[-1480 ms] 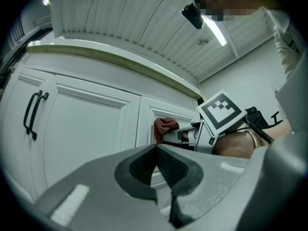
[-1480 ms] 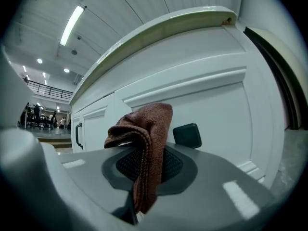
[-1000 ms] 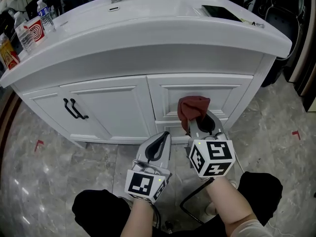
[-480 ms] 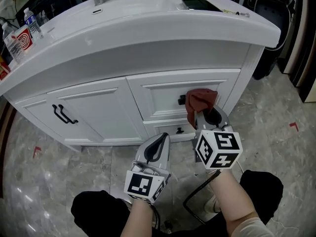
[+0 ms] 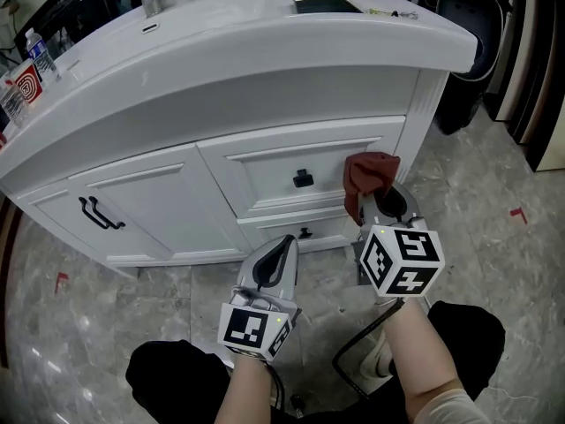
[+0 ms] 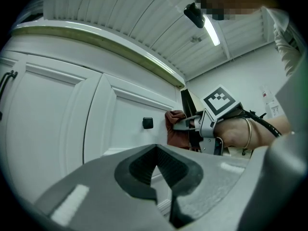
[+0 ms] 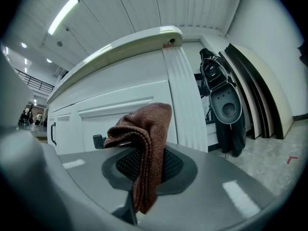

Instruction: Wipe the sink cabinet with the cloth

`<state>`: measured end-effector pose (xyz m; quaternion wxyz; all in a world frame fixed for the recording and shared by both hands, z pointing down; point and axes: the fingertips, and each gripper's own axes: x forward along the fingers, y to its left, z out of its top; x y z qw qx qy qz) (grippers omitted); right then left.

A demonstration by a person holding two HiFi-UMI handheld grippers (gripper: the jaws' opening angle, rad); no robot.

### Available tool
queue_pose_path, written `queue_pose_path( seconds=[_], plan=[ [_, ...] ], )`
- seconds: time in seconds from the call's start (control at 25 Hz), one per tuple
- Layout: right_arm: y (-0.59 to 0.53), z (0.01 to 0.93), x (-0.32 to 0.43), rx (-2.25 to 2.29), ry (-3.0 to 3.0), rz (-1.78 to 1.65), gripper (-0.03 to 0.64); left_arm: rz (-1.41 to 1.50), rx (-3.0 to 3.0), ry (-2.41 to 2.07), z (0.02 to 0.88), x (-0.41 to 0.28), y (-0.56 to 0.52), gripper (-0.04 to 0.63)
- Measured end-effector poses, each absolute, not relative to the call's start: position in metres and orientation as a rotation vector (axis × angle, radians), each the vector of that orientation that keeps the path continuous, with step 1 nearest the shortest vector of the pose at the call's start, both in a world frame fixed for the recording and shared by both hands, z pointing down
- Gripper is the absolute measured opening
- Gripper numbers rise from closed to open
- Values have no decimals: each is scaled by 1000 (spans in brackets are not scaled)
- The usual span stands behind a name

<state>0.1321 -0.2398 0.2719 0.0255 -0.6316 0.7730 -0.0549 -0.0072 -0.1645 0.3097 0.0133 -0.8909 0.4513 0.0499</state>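
Head view: two grippers, one cloth, two drawer knobs, two door handles (image 5: 97, 212); the right gripper (image 5: 381, 203) is clenched on the cloth (image 5: 366, 173), which is bunched just ahead of its tips against the cabinet (image 5: 256, 162), right of the upper knob (image 5: 303, 179); a second ago it covered that knob; the left gripper (image 5: 281, 247) sits beside the right, further from the cabinet. Left gripper view: jaws closed together on nothing; the cloth (image 6: 177, 129) lies ahead to the right. Right gripper view: one folded cloth (image 7: 144, 143) pinched between the jaws, long axis upright, top curling left.
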Motion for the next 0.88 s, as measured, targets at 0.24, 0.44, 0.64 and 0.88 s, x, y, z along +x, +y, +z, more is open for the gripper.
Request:
queue_pose_path(
  seconds=[0.24, 0.44, 0.64, 0.88],
  plan=[
    [-233, 283, 168, -2074, 2294, -198, 80, 168, -2795, 1407, 314, -1, -163, 0],
    [-224, 290, 162, -2024, 2298, -211, 80, 174, -2791, 1427, 327, -8, -162, 0],
    [-222, 304, 88, -1830, 2488, -217, 80, 149, -2748, 1545, 332, -37, -166, 0],
    [-221, 324, -11, -1615, 2690, -227, 81, 185, -2680, 1683, 338, -91, -168, 0]
  ],
)
